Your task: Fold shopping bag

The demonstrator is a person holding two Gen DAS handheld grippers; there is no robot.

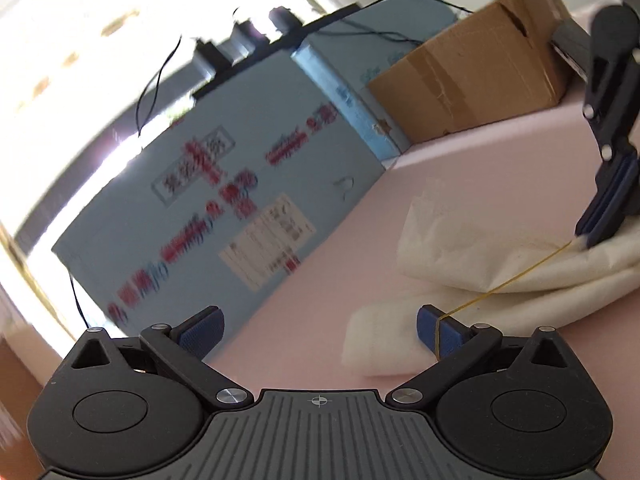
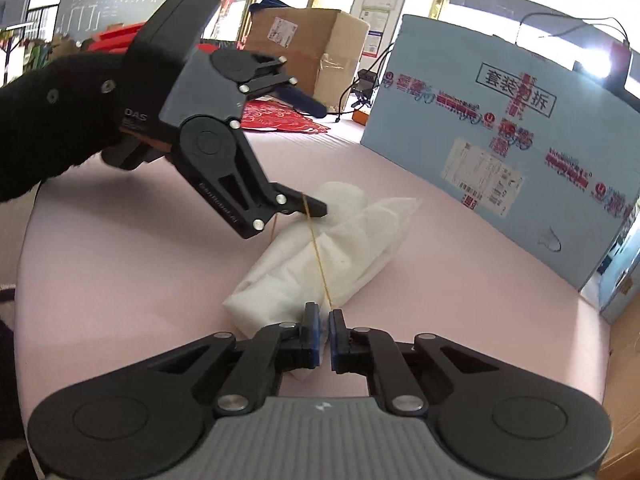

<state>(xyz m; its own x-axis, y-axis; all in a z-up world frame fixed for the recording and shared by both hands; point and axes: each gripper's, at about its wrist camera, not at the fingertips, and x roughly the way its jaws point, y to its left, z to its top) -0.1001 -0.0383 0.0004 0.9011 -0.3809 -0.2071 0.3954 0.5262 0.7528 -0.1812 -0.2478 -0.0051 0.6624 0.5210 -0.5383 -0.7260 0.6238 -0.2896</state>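
A: Item one, left to right. What sits on the left?

B: My left gripper [image 2: 304, 160], raised above the pink surface [image 2: 120, 260]. Its jaws stand wide apart. A thin yellow rubber band [image 2: 318, 256] is looped over one finger [image 1: 436, 330].

A: Item two?

B: The shopping bag [image 2: 340, 248], white, soft non-woven cloth by the look of it, already rolled into a loose bundle. It lies in the middle of the surface, near my right gripper and in front of the blue carton [image 2: 500, 140] to the far right.

A: And the band's other end?

B: It runs taut across the bundle to my right gripper [image 2: 324, 332]. Those jaws are nearly together, clamped on the band, the tips just beside the bundle's near end.

A: Handling notes?

B: Light, limp, springy, I judge; folds will likely creep open if let go. No stiff edge to grip. Best hold is across the thick middle of the roll, pinching all layers. The band is elastic and could snap off a finger if overstretched.
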